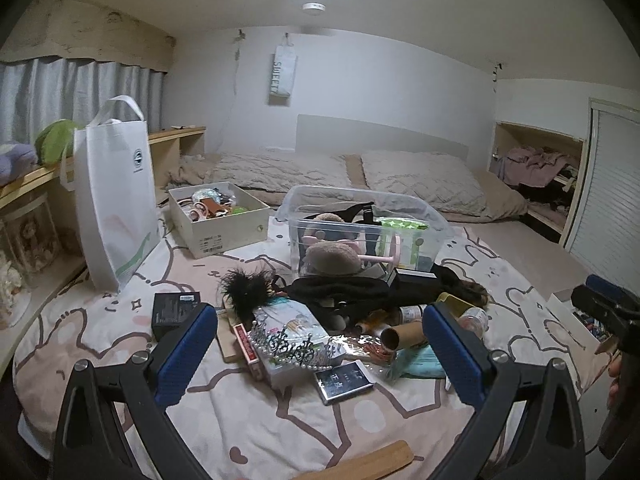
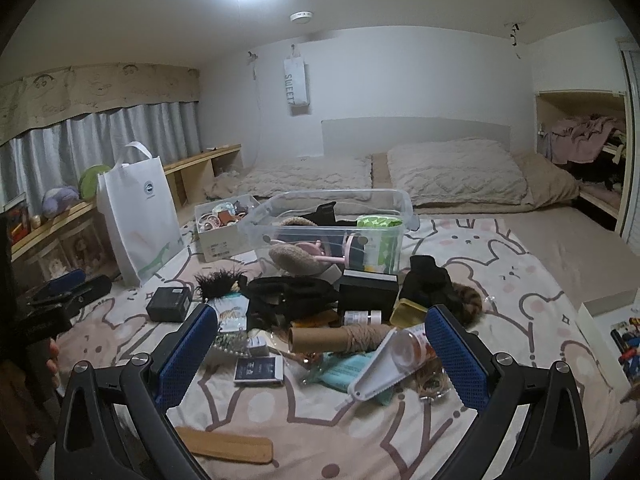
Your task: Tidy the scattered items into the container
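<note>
Both grippers hovered above the bed (image 1: pixel 280 432), fingers spread and empty: left gripper (image 1: pixel 320 356) over the tiara (image 1: pixel 298 346), right gripper (image 2: pixel 322 356) over the cardboard tube (image 2: pixel 320 339). Clutter lay heaped just before the clear container (image 1: pixel 360 216), apparently for short transfers.

A pale pink bedsheet (image 1: pixel 280 420) printed with brown-outlined bunny and bear shapes. A clear plastic container (image 1: pixel 420 216) showing a green-and-white patterned packet (image 2: pixel 378 222) and a pink item inside. A white tote bag (image 1: pixel 114 200) with a green swoosh. Black feathery puff (image 1: pixel 246 286), black boxes, a red card box (image 1: pixel 245 343), a teal packet (image 2: pixel 348 370). Both grippers' fingers (image 2: pixel 188 354) carry blue pads on black frames. Grey curtains (image 1: pixel 76 92).
</note>
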`<state>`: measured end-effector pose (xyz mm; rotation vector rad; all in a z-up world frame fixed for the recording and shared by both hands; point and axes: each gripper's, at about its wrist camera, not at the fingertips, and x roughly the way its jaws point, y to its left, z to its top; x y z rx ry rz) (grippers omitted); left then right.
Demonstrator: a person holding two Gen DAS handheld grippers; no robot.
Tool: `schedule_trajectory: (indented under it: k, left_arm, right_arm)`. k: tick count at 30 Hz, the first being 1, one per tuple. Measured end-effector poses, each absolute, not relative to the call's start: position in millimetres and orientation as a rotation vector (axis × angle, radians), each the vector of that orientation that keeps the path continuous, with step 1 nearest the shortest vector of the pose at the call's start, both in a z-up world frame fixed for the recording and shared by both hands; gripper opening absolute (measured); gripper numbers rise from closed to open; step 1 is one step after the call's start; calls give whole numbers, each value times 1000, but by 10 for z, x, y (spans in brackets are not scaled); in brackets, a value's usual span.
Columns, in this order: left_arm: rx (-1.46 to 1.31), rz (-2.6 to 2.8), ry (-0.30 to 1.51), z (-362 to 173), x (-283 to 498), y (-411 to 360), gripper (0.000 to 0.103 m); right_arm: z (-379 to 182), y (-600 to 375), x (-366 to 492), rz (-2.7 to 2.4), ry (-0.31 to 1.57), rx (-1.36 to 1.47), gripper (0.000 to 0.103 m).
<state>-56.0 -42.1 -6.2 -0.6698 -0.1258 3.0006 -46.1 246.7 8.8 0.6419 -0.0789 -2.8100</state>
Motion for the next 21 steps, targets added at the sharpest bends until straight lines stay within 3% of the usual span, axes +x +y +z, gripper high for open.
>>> schedule_trajectory:
  k: [21]
  left_arm:
    - [-673, 3034, -78, -210, -120, -415, 103]
  right_arm:
    - [-57, 2446, -49, -2820, -62, 625, 103]
